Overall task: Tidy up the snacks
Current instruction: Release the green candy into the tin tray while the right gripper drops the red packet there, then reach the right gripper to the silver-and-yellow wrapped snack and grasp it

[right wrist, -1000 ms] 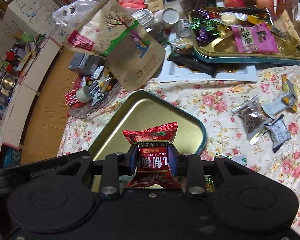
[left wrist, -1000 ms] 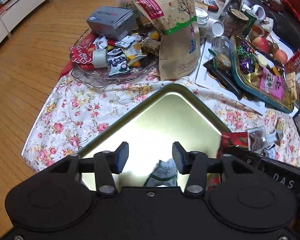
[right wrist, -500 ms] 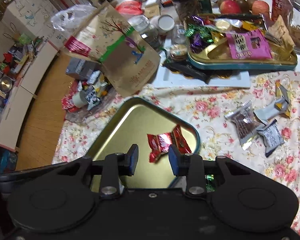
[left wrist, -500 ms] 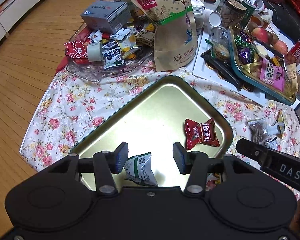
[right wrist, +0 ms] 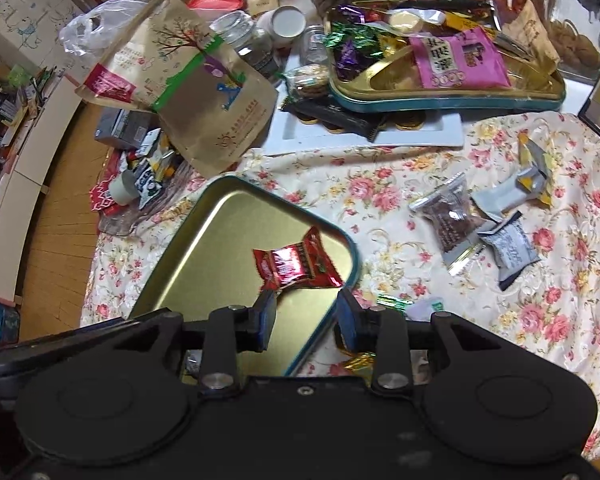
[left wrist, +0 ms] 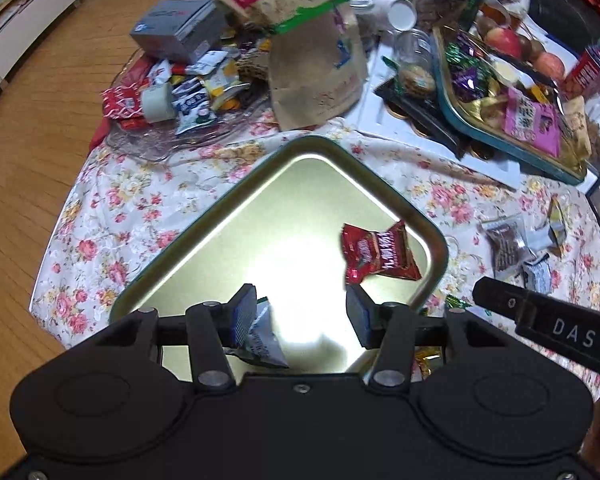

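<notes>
A: Over the gold tin tray (left wrist: 434,240), nearest in: left gripper (left wrist: 300,312) seen with jaws parted, nothing pinched. A grey-white snack packet (left wrist: 262,342) is seen beside its left pad; contact cannot be judged.

B: Right gripper (right wrist: 306,320) likewise noted apart and empty. "DAS" is read on its body in the left view. Red snack packet (right wrist: 296,266) lies in the tray just beyond its tips; print unreadable. Farther off, loose packets (right wrist: 456,220) are scattered on the floral cloth (right wrist: 380,196).
</notes>
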A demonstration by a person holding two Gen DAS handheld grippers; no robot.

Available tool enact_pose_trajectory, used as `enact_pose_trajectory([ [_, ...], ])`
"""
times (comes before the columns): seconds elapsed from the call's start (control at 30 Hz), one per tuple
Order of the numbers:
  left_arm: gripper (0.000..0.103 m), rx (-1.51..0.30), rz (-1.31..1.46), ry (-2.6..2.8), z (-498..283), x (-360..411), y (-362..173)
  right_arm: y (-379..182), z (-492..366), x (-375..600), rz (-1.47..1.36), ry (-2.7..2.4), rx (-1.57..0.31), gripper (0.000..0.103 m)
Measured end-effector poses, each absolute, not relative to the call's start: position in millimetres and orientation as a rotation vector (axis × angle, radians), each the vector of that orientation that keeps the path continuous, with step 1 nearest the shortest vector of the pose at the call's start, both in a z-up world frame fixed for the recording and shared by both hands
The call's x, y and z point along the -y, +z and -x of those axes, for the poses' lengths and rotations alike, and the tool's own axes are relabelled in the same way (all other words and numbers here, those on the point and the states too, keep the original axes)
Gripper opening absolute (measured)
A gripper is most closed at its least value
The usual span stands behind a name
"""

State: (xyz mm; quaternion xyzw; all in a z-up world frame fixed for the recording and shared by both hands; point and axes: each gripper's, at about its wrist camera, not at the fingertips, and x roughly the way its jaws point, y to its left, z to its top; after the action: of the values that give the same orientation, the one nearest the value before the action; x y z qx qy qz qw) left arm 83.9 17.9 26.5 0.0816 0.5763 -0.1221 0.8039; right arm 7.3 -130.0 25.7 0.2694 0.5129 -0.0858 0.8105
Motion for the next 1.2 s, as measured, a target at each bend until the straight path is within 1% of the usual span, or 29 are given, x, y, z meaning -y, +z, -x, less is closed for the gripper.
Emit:
enact_pose_trajectory([
  [0.13, 0.057, -1.221, -0.245, -0.288, -75, 2, 22, 21, 2, 147, -0.586, -0.237, -1.106, 0.037],
  [0.33, 0.057, -1.255, -0.274, -0.339, -62, 28, 13, 10, 23, 183, -0.614, -0.332, -1.117, 0.037],
  [0.67, 0.058, -1.155, -0.355, -0.419, -35, 69, 24, -19, 48, 252, -0.661, -0.554, -1.151, 0.037],
  [0.83, 0.057, -1.215, -0.289, -0.418, -47, 70, 25, -36, 46, 279, -0.667, -0.642, -1.180, 0.036],
  [1.07, 0.056, -1.242, -0.243, -0.379, -58, 65, 24, -30, 22, 318, -0.770, -0.687, -0.994, 0.038],
  [1.2, 0.056, -1.269, -0.239, -0.387, -60, 65, 19, -34, -4, 336, -0.762, -0.748, -0.922, 0.038],
])
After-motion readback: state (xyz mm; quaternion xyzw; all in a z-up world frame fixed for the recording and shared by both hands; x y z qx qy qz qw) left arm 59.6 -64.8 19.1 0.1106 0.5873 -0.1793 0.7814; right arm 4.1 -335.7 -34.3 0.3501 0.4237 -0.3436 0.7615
